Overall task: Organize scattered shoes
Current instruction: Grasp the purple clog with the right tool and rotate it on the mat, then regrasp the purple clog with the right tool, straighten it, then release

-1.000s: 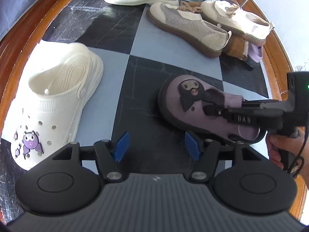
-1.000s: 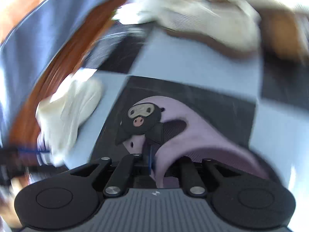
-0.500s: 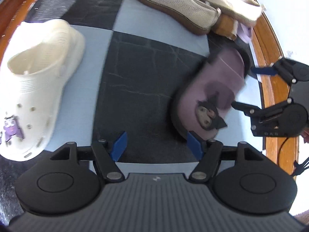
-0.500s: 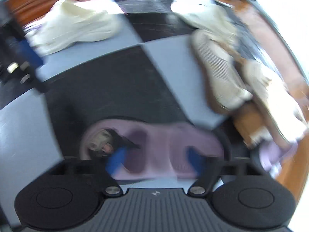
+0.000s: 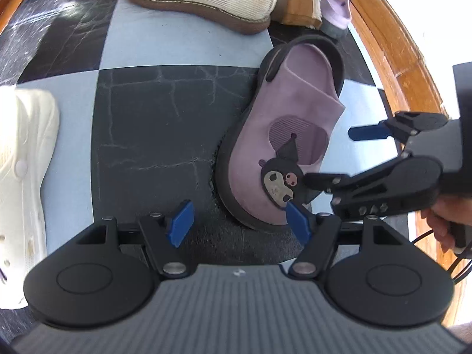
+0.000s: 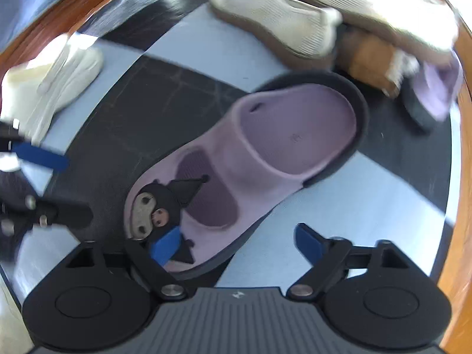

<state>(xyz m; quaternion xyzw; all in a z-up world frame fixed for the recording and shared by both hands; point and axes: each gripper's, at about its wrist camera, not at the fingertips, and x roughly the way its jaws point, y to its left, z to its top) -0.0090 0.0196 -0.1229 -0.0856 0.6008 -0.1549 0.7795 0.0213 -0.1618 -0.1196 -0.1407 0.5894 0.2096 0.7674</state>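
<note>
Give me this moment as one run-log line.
right gripper: jaws opening, nothing clamped | purple slipper: on floor, released | left gripper: open, empty

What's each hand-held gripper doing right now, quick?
Left hand-held gripper: open, holding nothing.
Right hand-held gripper: jaws opening, the purple slipper lying loose below them, not gripped.

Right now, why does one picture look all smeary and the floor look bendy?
The right wrist view is smeared by motion blur, worst on the beige mesh shoes and white clog near its edges; the purple slipper stays clearer. The left wrist view is sharp, with glare on the dark tile. Both are fisheye, so the wooden border curves.
</note>
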